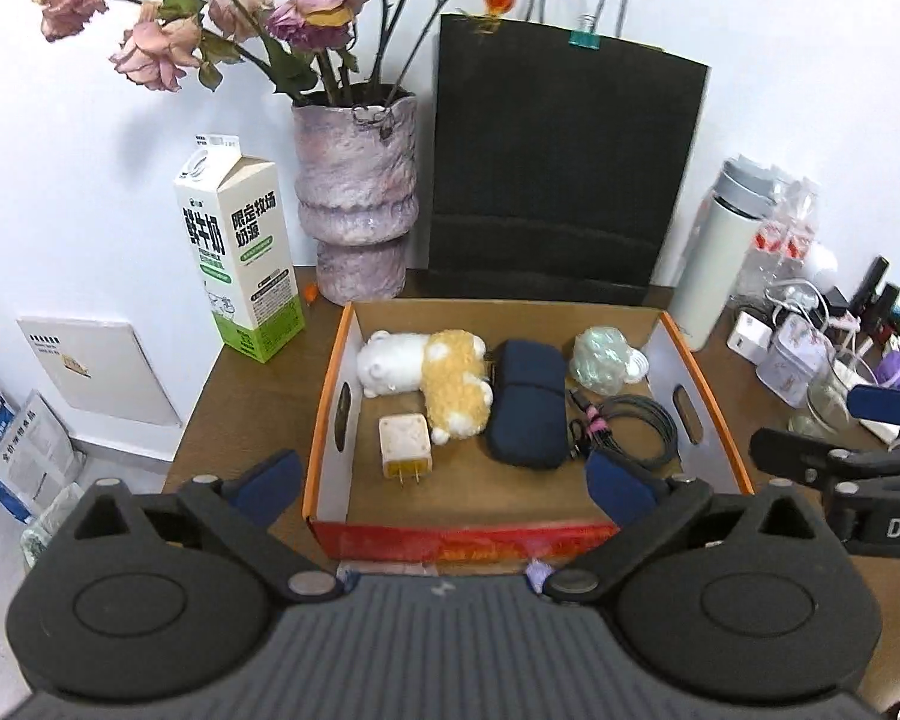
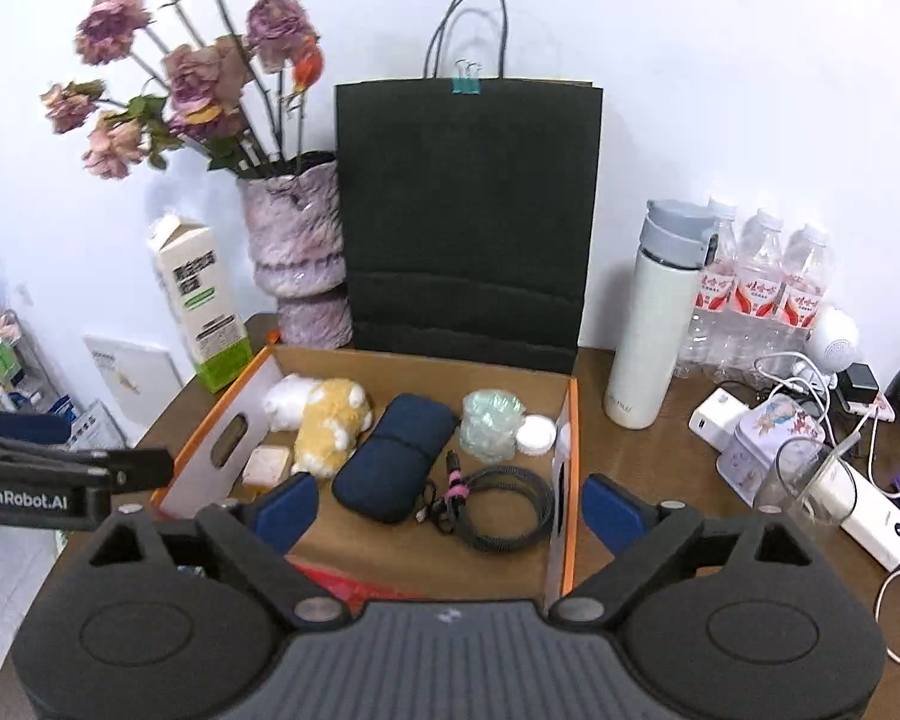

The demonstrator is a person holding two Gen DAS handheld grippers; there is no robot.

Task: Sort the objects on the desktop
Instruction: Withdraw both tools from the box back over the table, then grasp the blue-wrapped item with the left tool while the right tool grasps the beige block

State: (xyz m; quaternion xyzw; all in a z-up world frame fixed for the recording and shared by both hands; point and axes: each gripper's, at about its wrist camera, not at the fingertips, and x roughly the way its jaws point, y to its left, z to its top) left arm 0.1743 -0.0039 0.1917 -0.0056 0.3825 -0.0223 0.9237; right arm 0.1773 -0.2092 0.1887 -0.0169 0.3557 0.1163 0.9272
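— Both sets of jaws are spread wide and nothing is held: the left gripper (image 1: pixel 444 477) is hung over the near wall of the cardboard tray (image 1: pixel 330 420), the right gripper (image 2: pixel 447 510) over its near right corner.

— And what has been gathered inside, left to right?

— At ten o'clock in the tray a white plush bear (image 1: pixel 390 367) is laid, touched by a fuzzy yellow plush (image 1: pixel 457 384). Just below them, at eight o'clock, a yellowed charger plug (image 1: pixel 405 444) is set prongs toward the camera. At the centre a navy zip pouch (image 1: pixel 527 411) is laid lengthwise. At two o'clock a pale green crinkled bundle (image 1: pixel 600 360) is seen, and at four o'clock a dark coiled cable (image 1: pixel 636 423), bound with a pink tie.

— Why placed so?

— Small loose items appear to be collected in one container. More clutter is left at three o'clock outside it: a white adapter (image 2: pixel 717 417), a printed tin (image 2: pixel 768 438), a glass jar (image 2: pixel 810 480). The sorting is judged unfinished.
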